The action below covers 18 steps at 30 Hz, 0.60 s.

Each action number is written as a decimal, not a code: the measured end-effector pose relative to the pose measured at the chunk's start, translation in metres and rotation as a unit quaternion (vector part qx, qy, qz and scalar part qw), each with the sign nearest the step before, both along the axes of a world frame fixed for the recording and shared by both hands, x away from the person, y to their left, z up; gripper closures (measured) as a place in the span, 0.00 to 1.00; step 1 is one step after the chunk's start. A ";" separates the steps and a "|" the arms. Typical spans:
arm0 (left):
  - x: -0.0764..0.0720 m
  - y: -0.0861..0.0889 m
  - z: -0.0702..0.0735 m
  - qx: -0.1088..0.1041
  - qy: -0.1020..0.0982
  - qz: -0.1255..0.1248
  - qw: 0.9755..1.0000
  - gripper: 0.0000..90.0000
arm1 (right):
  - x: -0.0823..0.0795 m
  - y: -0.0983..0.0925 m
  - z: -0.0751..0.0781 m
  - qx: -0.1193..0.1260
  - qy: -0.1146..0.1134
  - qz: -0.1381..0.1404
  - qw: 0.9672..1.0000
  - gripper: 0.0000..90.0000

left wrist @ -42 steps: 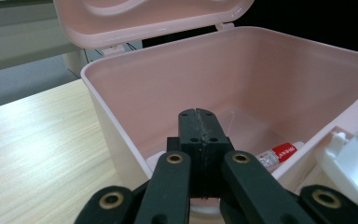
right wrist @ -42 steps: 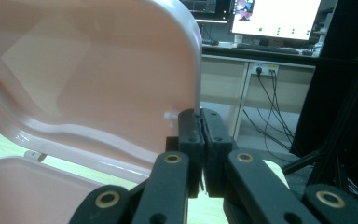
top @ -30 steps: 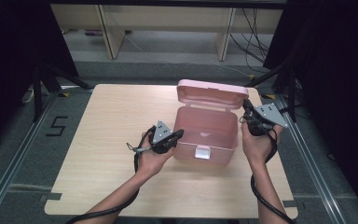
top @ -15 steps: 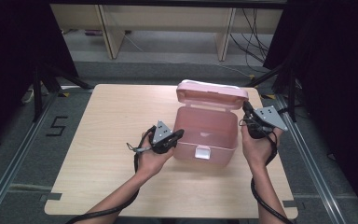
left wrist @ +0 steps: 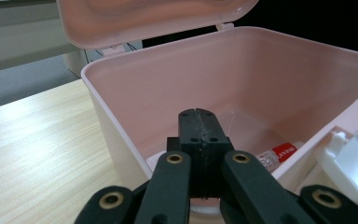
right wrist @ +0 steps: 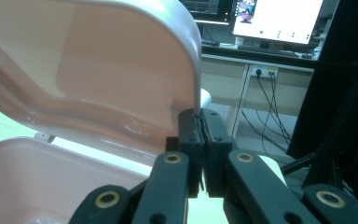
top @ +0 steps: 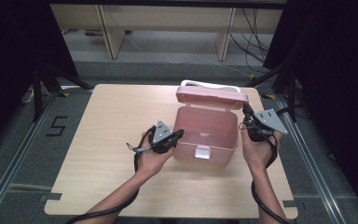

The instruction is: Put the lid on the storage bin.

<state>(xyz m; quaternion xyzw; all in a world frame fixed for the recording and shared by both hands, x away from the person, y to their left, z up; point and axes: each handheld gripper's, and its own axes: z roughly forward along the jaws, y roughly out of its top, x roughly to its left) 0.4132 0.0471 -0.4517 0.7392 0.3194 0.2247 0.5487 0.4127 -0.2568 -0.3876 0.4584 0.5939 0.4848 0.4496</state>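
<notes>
**Holding an open pink box steady**

Resting near the right of the wooden tabletop [top: 98,140], the pink plastic box [top: 205,128] stands open, its lid [top: 212,95] tilted up and back. Nothing has shifted over the last second, so opening looks finished. The left gripper [left wrist: 199,119], jaws together and empty, sits at the box's front left wall. The right gripper [right wrist: 200,119], jaws pinched on the lid's smooth rounded edge, props it. Inside lies a small labelled item [left wrist: 275,155].
</notes>
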 end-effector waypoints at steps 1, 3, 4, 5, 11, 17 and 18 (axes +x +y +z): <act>0.000 0.000 0.000 0.000 0.000 0.000 1.000 1.00 | 0.000 0.000 0.000 -0.001 -0.002 -0.002 1.000 0.99; 0.000 0.000 0.000 0.001 0.000 -0.002 1.000 1.00 | -0.001 -0.001 -0.001 -0.001 -0.003 -0.001 1.000 0.99; 0.000 0.000 0.000 0.002 0.000 -0.002 1.000 1.00 | -0.002 0.000 -0.001 0.005 0.001 -0.003 1.000 0.99; 0.000 0.000 0.000 0.002 0.000 -0.002 1.000 1.00 | -0.002 -0.001 -0.001 0.000 0.001 -0.001 1.000 0.99; 0.001 0.001 0.001 0.006 0.003 -0.006 1.000 1.00 | -0.004 0.000 -0.004 0.002 -0.004 0.000 1.000 0.99; 0.001 0.000 0.001 0.007 0.004 -0.004 1.000 1.00 | -0.007 0.000 -0.005 0.003 0.000 -0.001 1.000 0.99; 0.001 0.000 0.001 0.007 0.005 -0.004 1.000 1.00 | -0.008 0.001 -0.005 0.011 0.004 -0.002 1.000 0.99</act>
